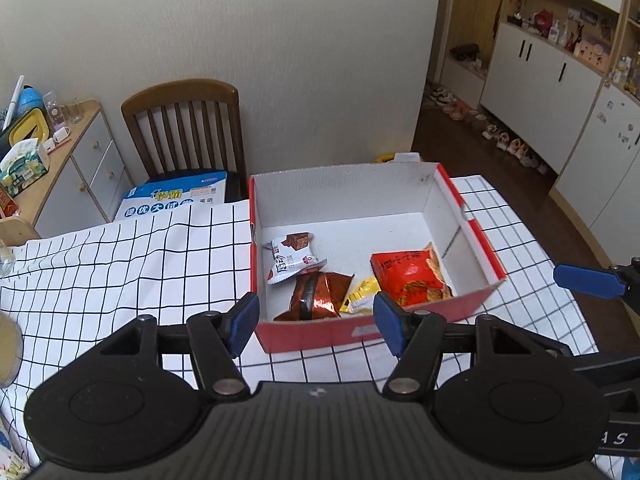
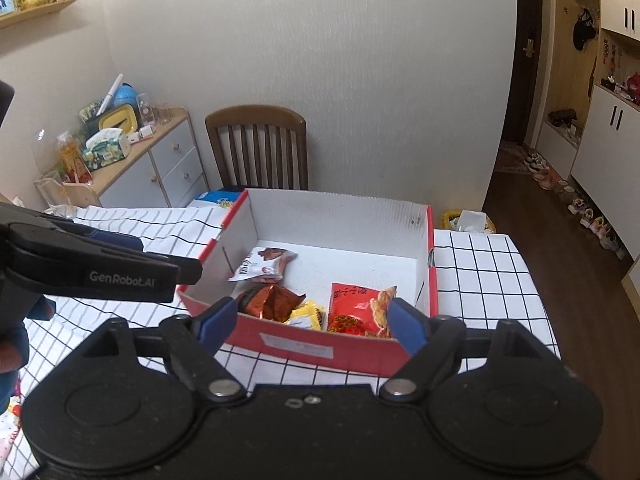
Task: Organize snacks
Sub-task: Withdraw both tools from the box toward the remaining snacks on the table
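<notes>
Left tool point(image 1: 316, 322) and right tool point(image 2: 310, 320) agape, empty, above red box point(image 1: 476, 304) holding snack packets point(image 1: 408, 282).

We see the yellow packet point(image 1: 360, 300) only in part, tucked under the brown packet point(image 1: 316, 298); the red box point(image 2: 320, 350) front wall hides, perhaps, the packets' lower edges.

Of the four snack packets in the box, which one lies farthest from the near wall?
The white packet with the brown picture. It lies behind the brown foil packet; the small yellow packet and the red packet lie close to the near wall.
</notes>
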Demonstrator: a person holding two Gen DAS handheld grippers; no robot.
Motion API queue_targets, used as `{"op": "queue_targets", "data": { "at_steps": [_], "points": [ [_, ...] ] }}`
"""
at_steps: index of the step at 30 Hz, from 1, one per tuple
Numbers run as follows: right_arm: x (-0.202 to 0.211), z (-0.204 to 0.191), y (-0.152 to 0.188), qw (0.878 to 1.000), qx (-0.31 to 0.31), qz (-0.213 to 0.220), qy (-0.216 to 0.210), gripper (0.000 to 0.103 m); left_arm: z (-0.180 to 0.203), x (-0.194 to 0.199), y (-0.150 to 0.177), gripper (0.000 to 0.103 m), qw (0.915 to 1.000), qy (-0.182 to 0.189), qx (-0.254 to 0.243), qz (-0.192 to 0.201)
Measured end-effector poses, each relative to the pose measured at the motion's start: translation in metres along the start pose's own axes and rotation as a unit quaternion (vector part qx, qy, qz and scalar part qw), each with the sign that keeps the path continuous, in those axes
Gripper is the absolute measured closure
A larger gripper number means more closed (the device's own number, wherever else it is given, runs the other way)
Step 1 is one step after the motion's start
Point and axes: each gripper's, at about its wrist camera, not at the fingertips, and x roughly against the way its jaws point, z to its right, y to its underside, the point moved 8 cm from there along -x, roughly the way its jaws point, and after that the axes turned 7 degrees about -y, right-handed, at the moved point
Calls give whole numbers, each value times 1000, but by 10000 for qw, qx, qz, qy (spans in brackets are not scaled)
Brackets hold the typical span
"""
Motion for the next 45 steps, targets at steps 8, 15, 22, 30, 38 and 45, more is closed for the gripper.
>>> {"op": "queue_targets", "data": {
  "at_steps": [8, 15, 22, 30, 38, 45],
  "points": [
    [33, -18, 12, 9997, -91, 152, -146, 13, -7, 36, 24, 41, 9997, 65, -73, 201],
    [59, -37, 34, 9992, -166, 241, -290, 8, -15, 63, 56, 29, 9991, 246, -142, 318],
    [75, -53, 69, 9984, -255, 180, -461, 3, -28, 80, 96, 20, 9986, 274, -177, 414],
    [79, -65, 118, 9982, -406, -3, -435, 0, -42, 79, 156, 20, 9993, 362, -6, 33],
    [69, -62, 164, 9972, -632, -321, -238, 0, -46, 70, 217, 20, 9985, 370, -32, -412],
    [57, -65, 190, 9961, -632, -570, -230, 1, -45, 58, 258, 20, 9971, 356, -313, -600]
  ]
}}
